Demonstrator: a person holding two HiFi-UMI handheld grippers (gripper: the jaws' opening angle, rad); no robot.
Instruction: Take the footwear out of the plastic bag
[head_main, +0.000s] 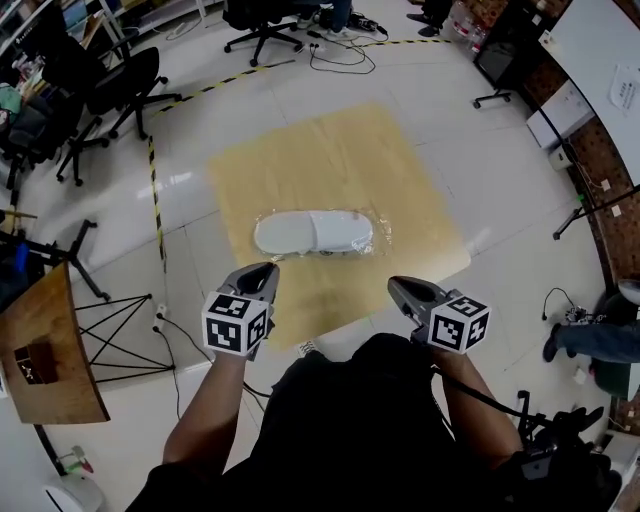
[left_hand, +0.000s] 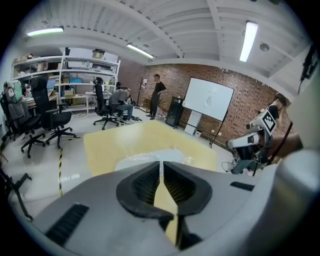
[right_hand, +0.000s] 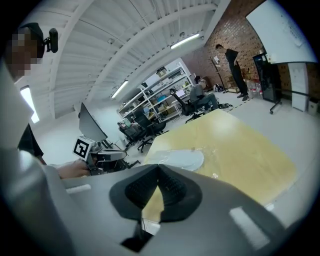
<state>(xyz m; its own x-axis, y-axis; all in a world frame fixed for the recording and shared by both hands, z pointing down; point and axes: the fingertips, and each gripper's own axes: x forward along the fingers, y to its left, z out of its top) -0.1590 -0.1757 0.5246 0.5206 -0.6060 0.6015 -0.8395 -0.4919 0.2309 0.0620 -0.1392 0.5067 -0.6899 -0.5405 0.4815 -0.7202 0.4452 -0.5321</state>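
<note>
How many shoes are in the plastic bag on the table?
2. One shoe lies in the left half of the bag, the other shoe in its right half; any more underneath would be hidden.

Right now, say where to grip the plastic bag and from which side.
Probably the plastic bag at its crumpled right end, past the footwear, from the right with the right gripper: the footwear lies flat and fills the rest; loose film shows only there.

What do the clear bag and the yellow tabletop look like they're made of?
The crinkled transparent bag looks like thin glossy plastic film: it wrinkles, glints and shows the white footwear inside. The pale yellow tabletop seems wood or laminate, matte, faintly grained.
</note>
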